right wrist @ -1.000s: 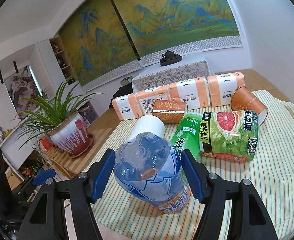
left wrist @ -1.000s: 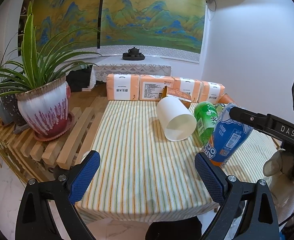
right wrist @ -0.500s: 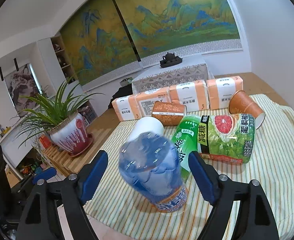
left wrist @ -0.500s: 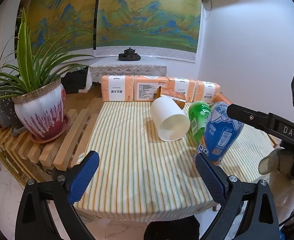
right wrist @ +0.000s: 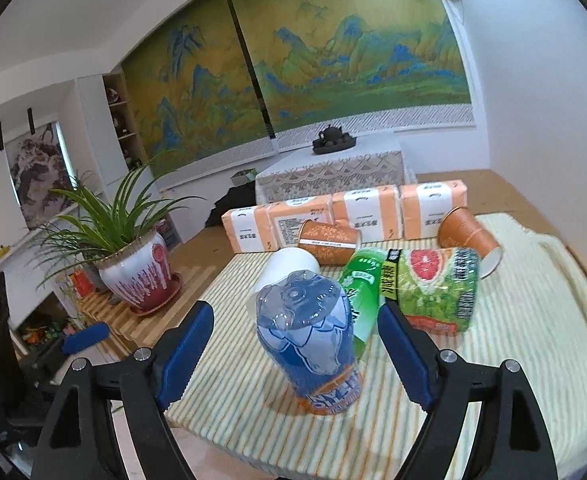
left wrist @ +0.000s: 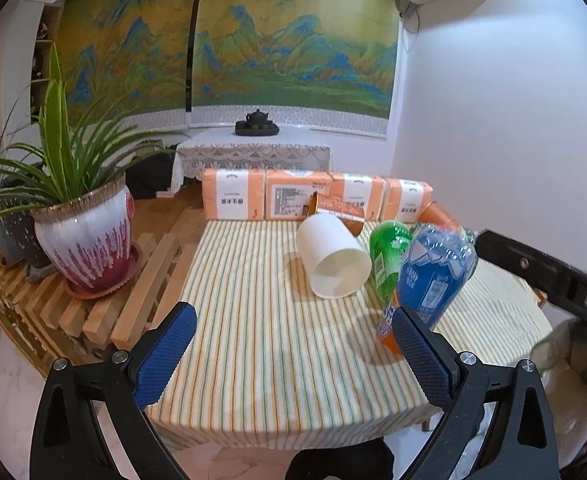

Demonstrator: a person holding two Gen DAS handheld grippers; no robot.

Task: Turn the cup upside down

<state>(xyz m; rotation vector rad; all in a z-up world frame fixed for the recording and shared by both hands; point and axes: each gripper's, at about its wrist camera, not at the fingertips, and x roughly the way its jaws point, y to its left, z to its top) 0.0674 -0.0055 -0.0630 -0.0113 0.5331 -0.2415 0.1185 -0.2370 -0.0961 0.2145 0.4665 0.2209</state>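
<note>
A white paper cup [left wrist: 333, 258] lies on its side on the striped tablecloth [left wrist: 253, 320], mouth towards me; it also shows behind the bottle as the white cup [right wrist: 289, 264]. Two orange patterned cups [right wrist: 329, 242] [right wrist: 467, 236] lie on their sides further back. A blue bottle [right wrist: 305, 340] stands tilted, base up, near the front edge. My right gripper [right wrist: 296, 316] is open, its jaws on either side of that bottle without touching. My left gripper [left wrist: 293, 320] is open and holds nothing, short of the white cup.
A green bottle [right wrist: 363, 292] and a grapefruit-label bottle [right wrist: 433, 288] lie beside the blue one. Several orange tissue packs [left wrist: 233, 198] line the table's back edge. A potted plant [left wrist: 89, 248] stands on a slatted wooden bench at the left. A white wall lies to the right.
My right gripper has opened off the blue bottle and drawn back a little; the bottle stays standing base up. My left gripper has pulled back slightly from the table.
</note>
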